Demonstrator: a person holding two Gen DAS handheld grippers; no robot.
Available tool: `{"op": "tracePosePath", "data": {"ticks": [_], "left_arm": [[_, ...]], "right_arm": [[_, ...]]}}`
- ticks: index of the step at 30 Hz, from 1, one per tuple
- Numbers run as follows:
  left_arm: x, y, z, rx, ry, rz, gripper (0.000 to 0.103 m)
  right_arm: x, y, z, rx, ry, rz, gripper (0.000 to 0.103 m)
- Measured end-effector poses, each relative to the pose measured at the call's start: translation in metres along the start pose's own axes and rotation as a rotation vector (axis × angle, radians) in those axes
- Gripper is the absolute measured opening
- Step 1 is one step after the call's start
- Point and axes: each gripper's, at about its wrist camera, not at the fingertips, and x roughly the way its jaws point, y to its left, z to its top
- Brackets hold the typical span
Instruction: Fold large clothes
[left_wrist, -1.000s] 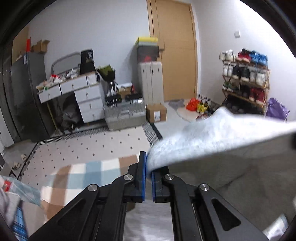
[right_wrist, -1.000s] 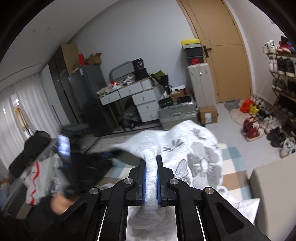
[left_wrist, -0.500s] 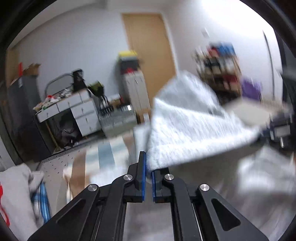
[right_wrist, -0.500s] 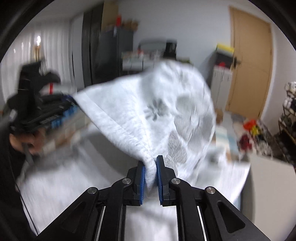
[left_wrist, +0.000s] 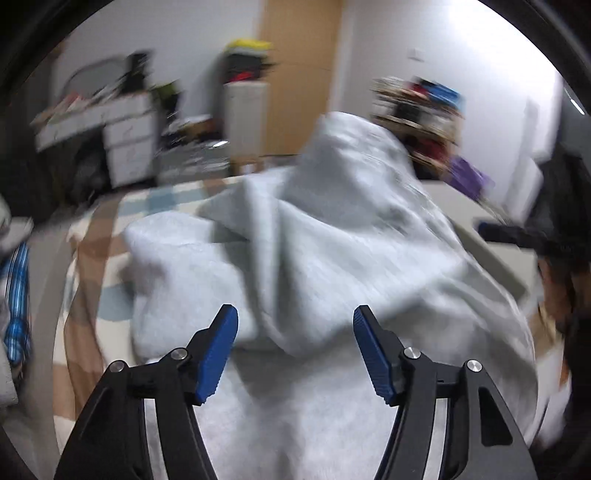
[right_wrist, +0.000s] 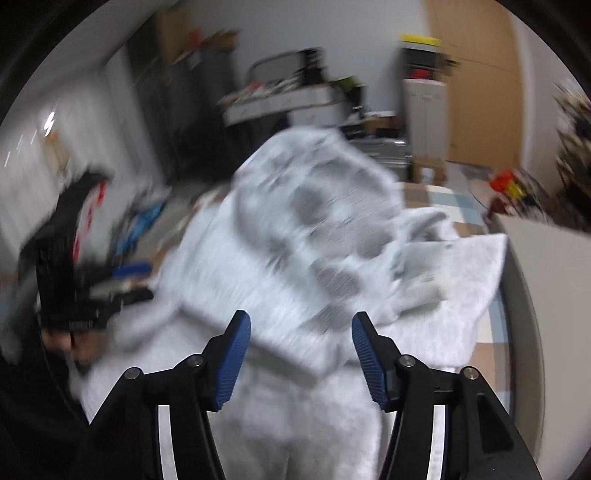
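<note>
Garment pale grey, fleecy, dark flower print; crumpled heap, blurred.

pale grey garment with dark grey flowers; blue-padded black tongs; checked rug.

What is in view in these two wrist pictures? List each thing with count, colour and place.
Garment: one, pale grey with darker flower print, heaped ahead of both claws, touching neither.
Rug: one, checked tan, blue and white, under the garment.
Door: one, tan wood, back wall.
Drawer unit: one, white, back left, blurred.
Shoe rack: one, mixed colours, back right, blurred.
Left claw: black, blue pads, jaws opening, nothing pinched.
Right claw: black, blue pads, jaws opening, nothing pinched.
</note>
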Motion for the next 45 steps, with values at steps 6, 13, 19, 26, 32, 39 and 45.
{"op": "tracePosePath", "data": {"ticks": [6, 13, 19, 26, 32, 39, 45], "left_arm": [[0.034, 0.019, 0.019, -0.28, 0.044, -0.154, 0.06], [0.071, -0.024, 0.015, -0.125, 0.122, -0.008, 0.06], [0.05, -0.027, 0.008, -0.054, 0.047, 0.028, 0.011], [0.066, -0.015, -0.015, -0.033, 0.152, 0.015, 0.015], [0.04, -0.01, 0.005, -0.059, 0.074, 0.002, 0.035], [0.053, -0.024, 0.055, -0.055, -0.049, -0.011, 0.039], [0.095, -0.036, 0.06, 0.018, -0.002, 0.062, 0.043]], "right_arm": [[0.017, -0.038, -0.008, 0.295, 0.036, 0.132, 0.058], [0.057, -0.044, -0.02, 0.399, 0.119, 0.08, 0.033], [0.014, 0.007, -0.016, 0.169, -0.03, 0.033, 0.009], [0.038, -0.011, -0.042, 0.187, 0.177, -0.072, 0.026], [-0.012, -0.01, 0.006, 0.105, -0.031, -0.056, 0.048], [0.055, 0.025, 0.083, 0.033, -0.067, -0.015, 0.047], [0.159, -0.018, 0.065, 0.186, 0.241, -0.104, 0.028]]}}
